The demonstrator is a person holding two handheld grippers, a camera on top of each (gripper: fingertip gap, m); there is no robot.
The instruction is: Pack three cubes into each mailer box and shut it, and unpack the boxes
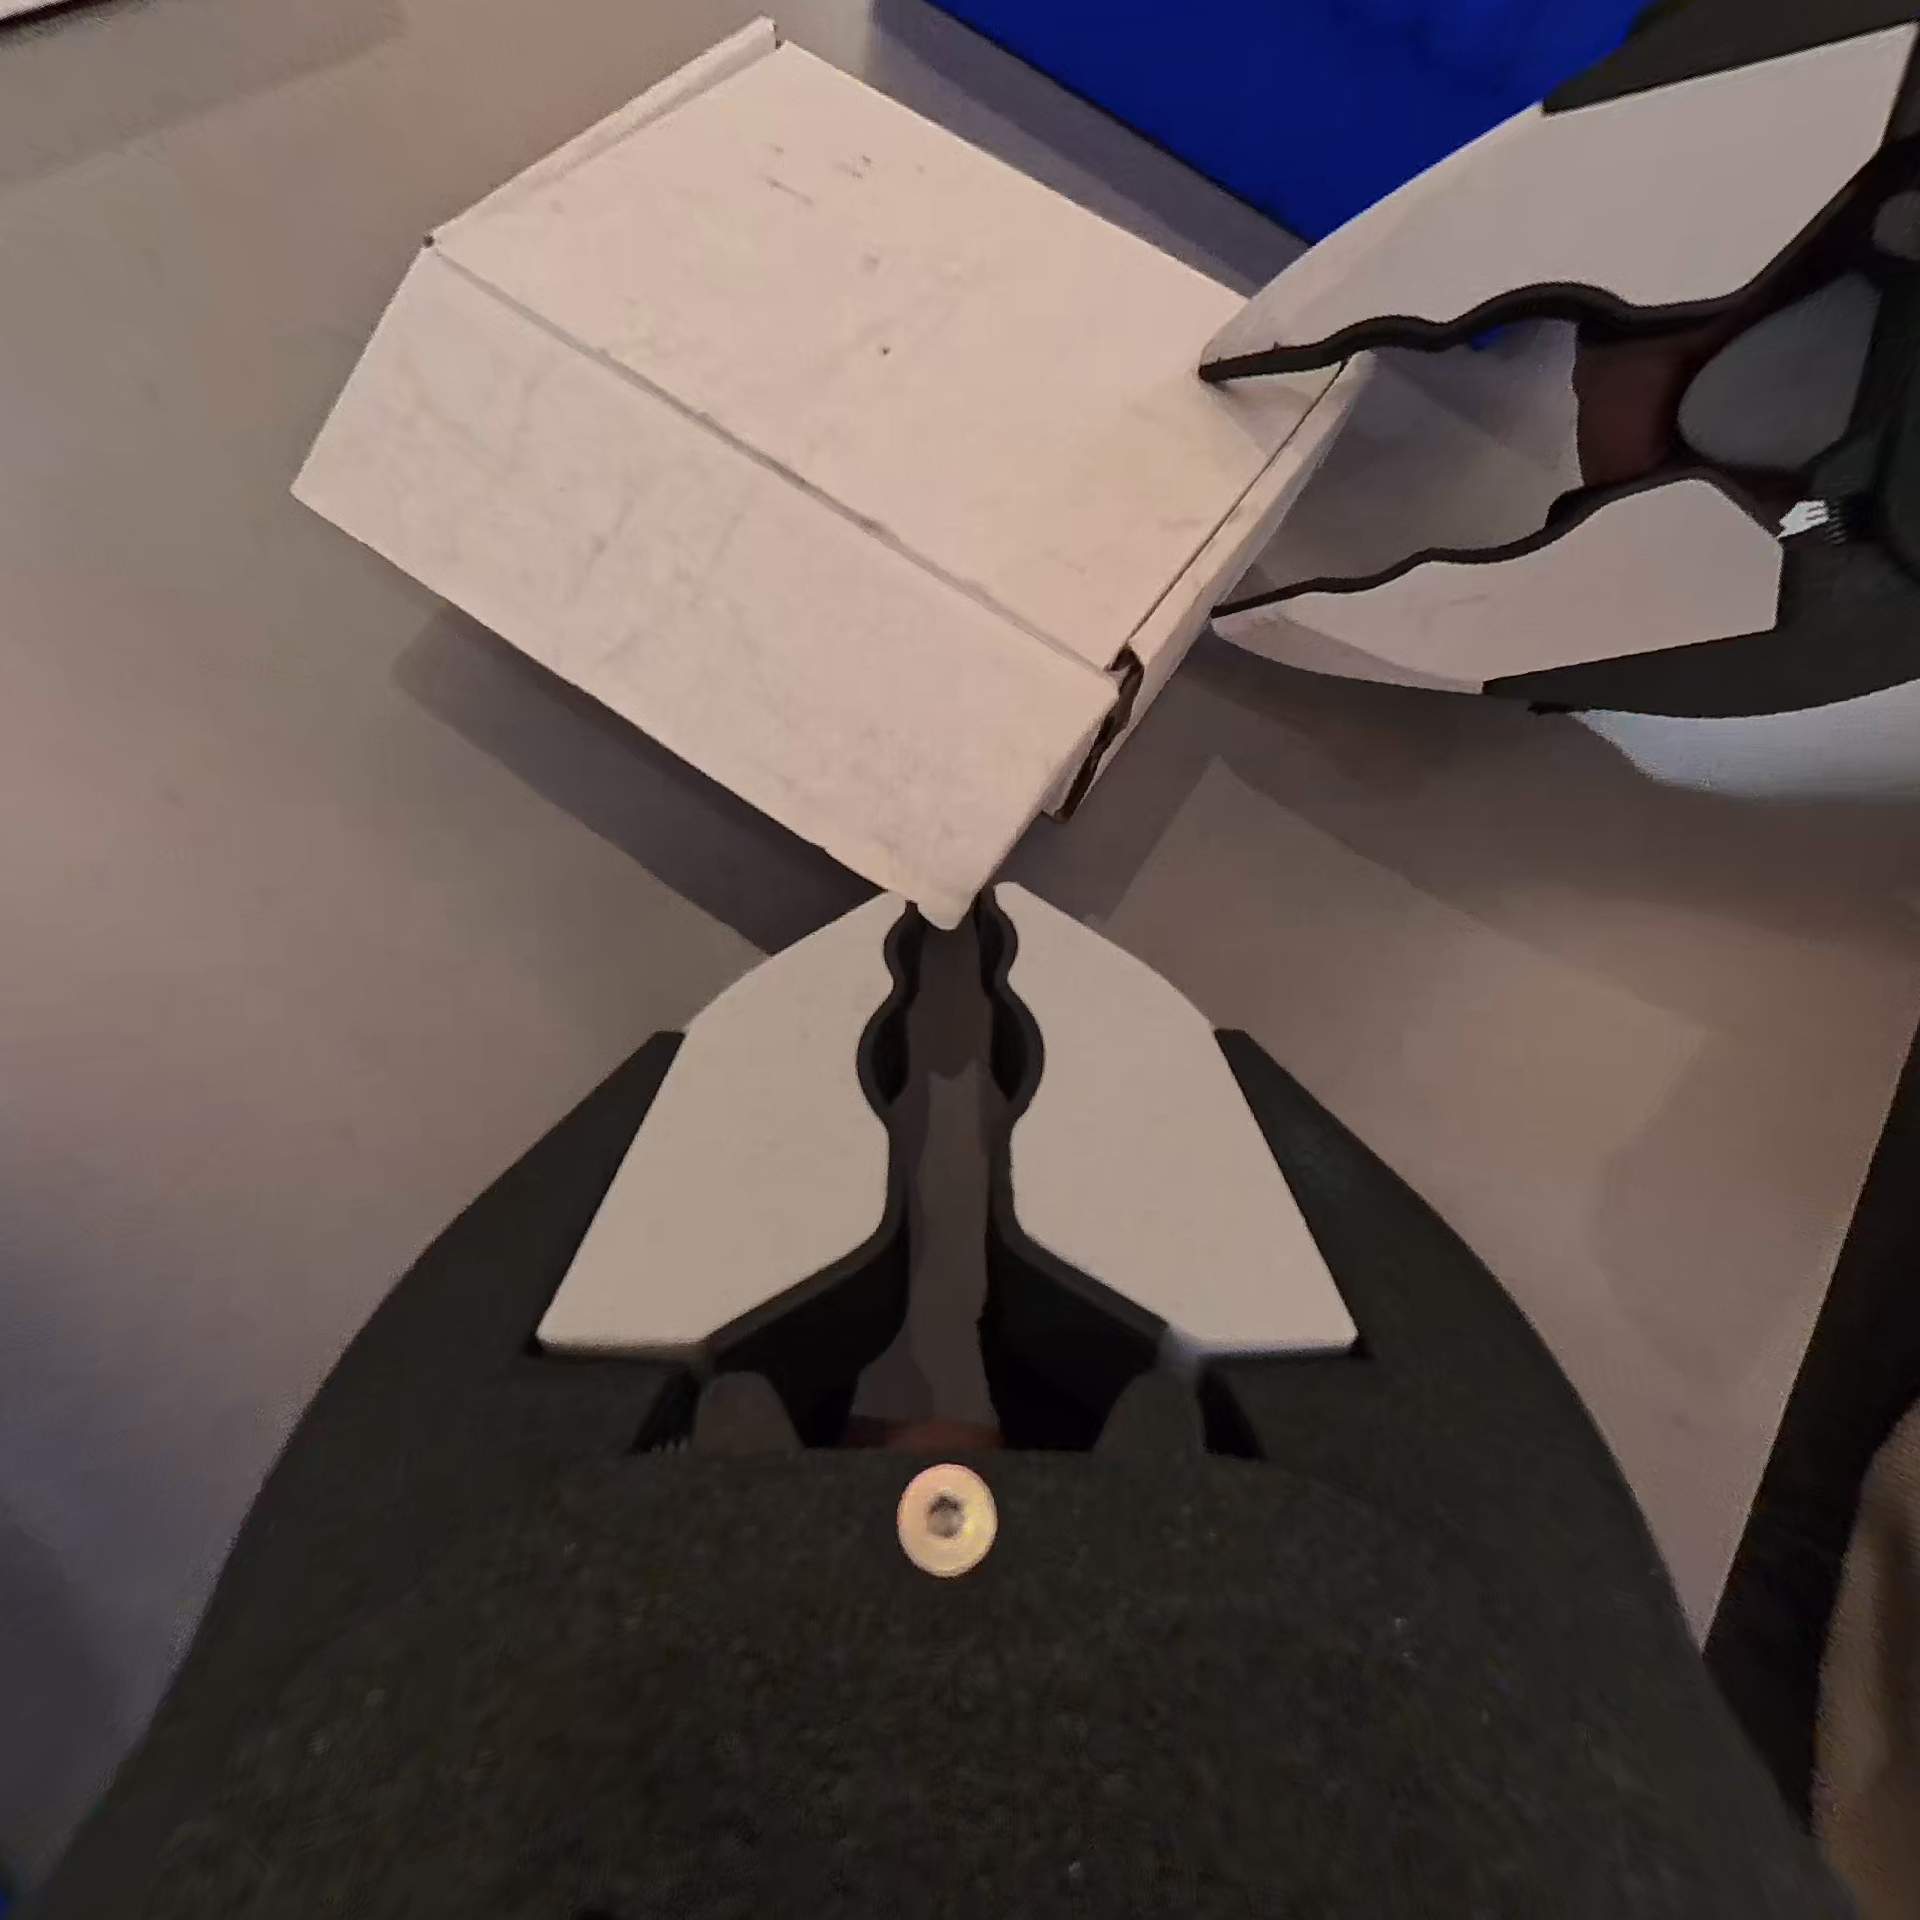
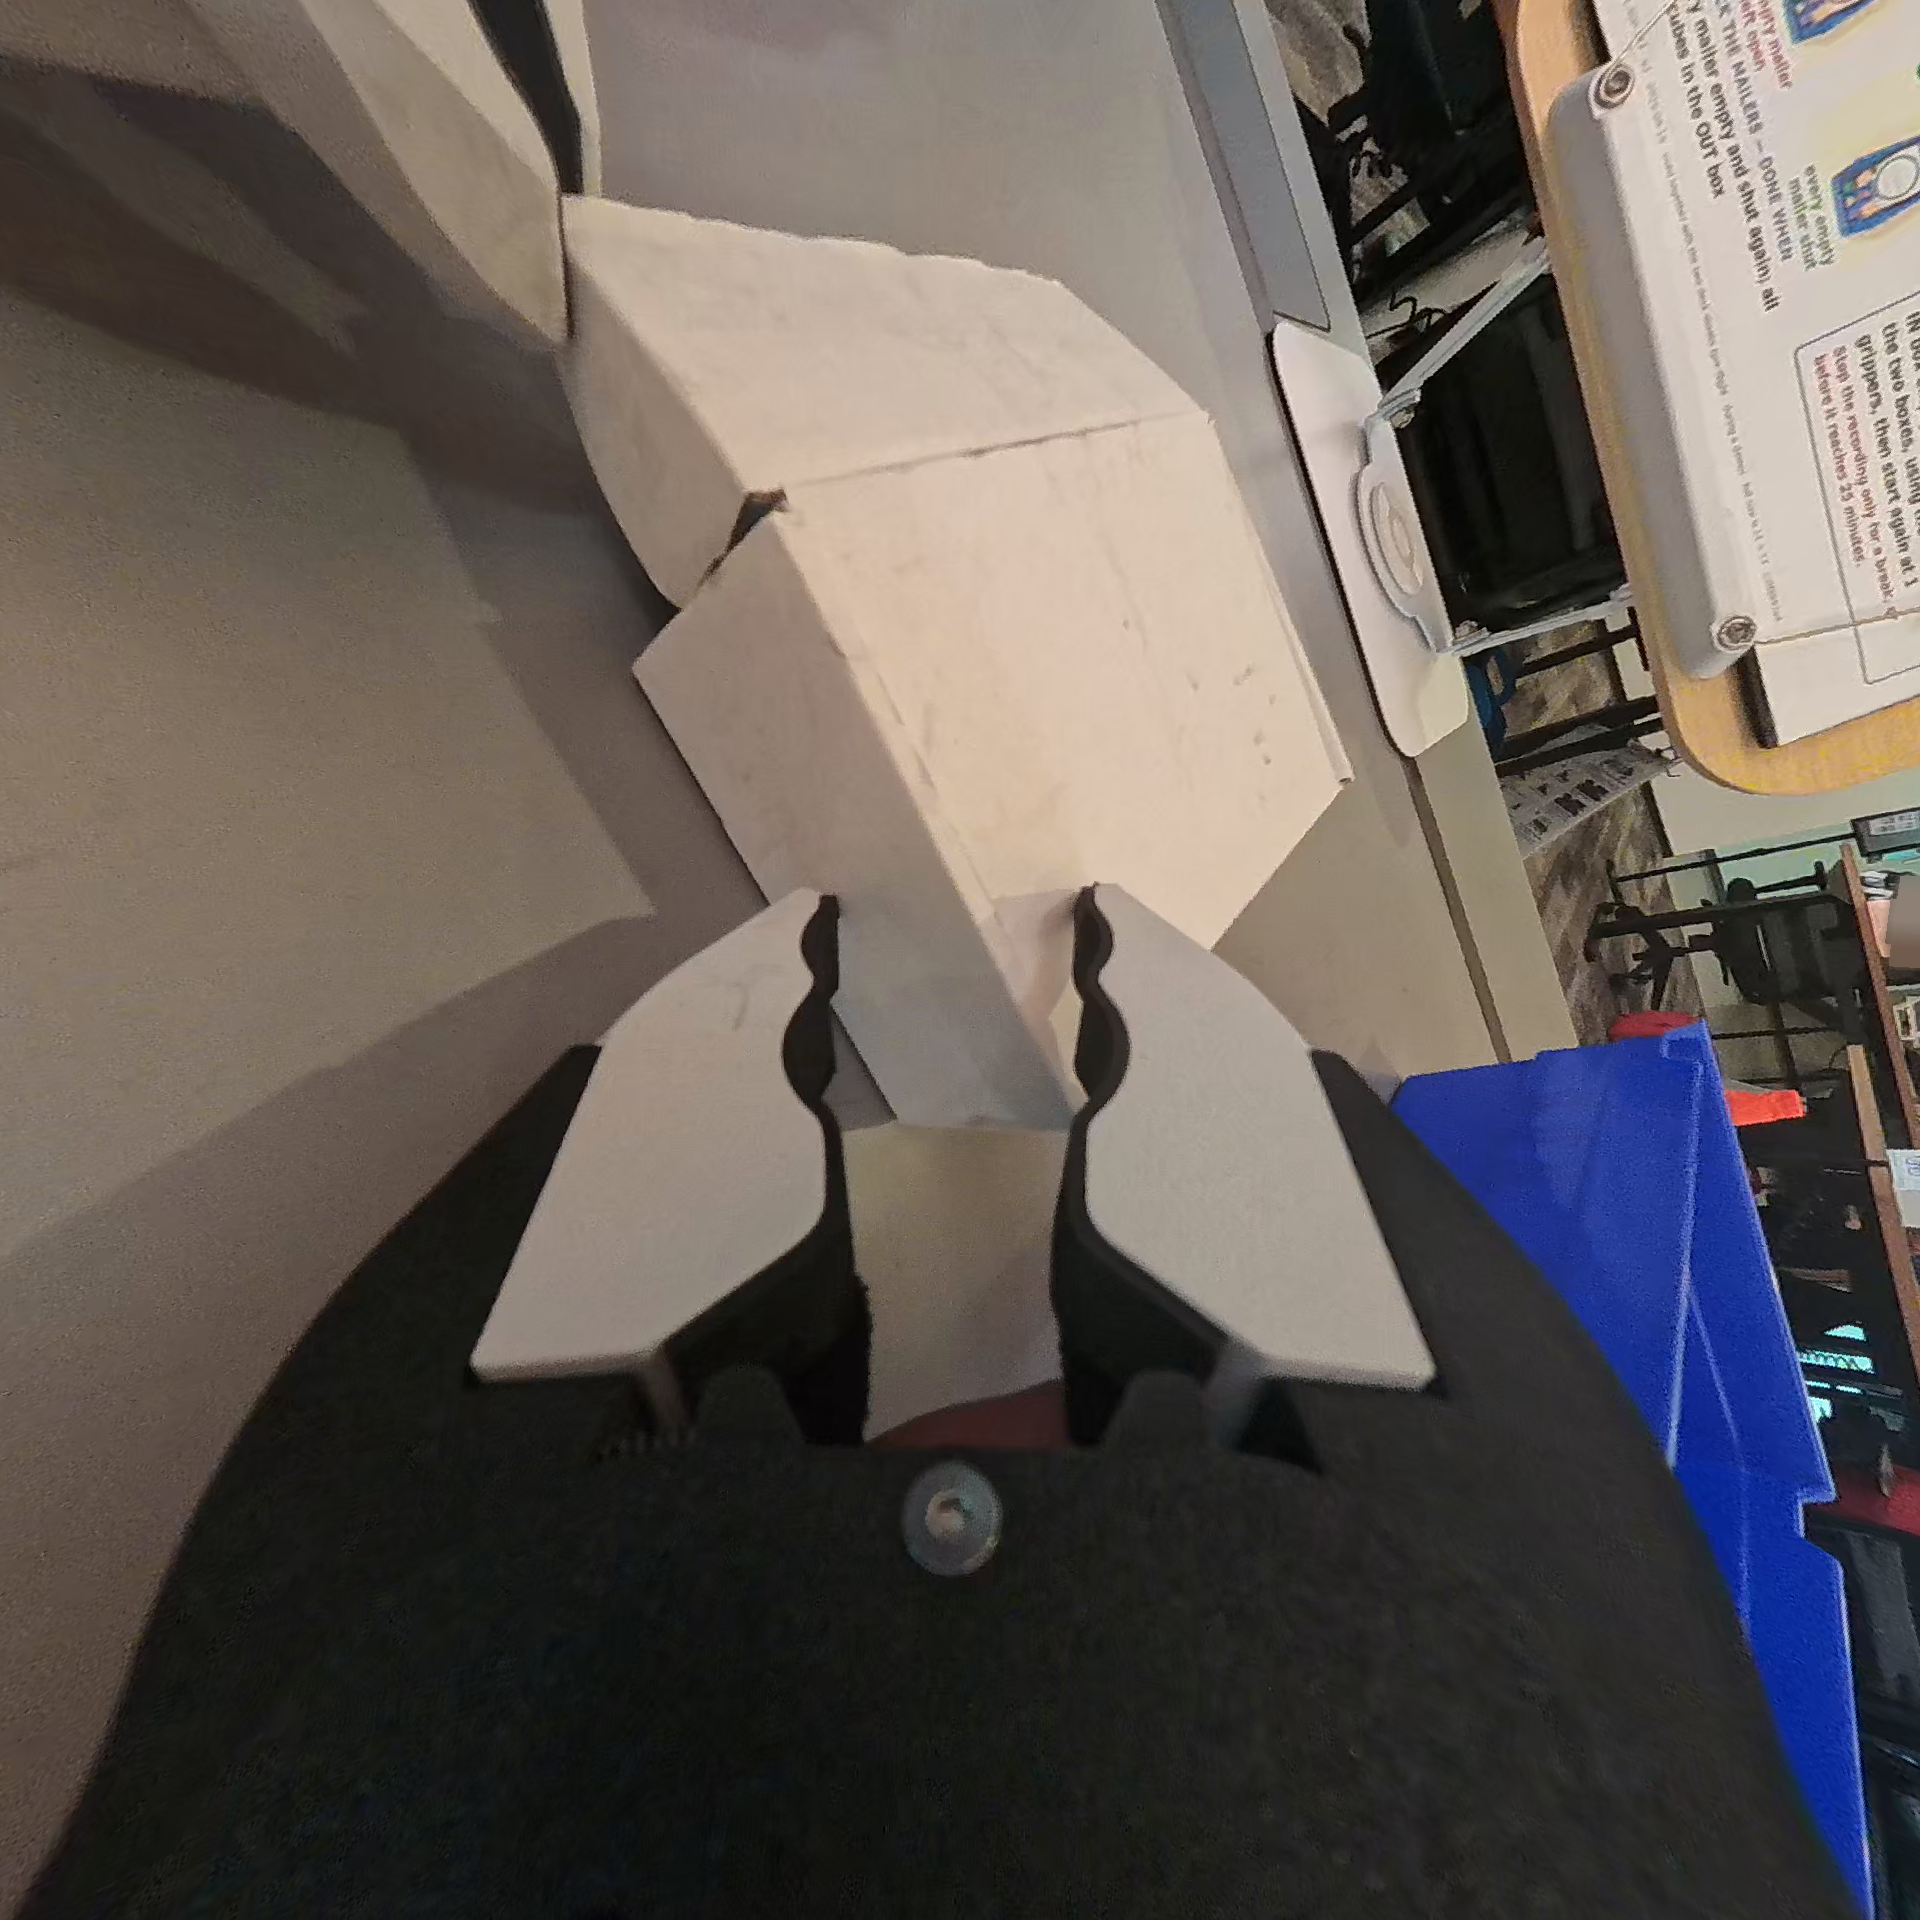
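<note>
Mailer box (image 1: 790,447): closed, tilted, raised off the desk (image 1: 260,935). Near corner between the tips of the left gripper (image 1: 948,914); right end inside the right gripper (image 1: 1221,488). Bin (image 1: 1195,94): behind the box, right of the right gripper.

The white cardboard mailer box (image 1: 790,436) (image 2: 997,644) is shut, its lid folded down with the flap seam running across its face. Its surface is scuffed and faintly marked. It is tilted, lifted off the grey table (image 1: 208,935), casting a shadow there, one corner pointing down.
</note>
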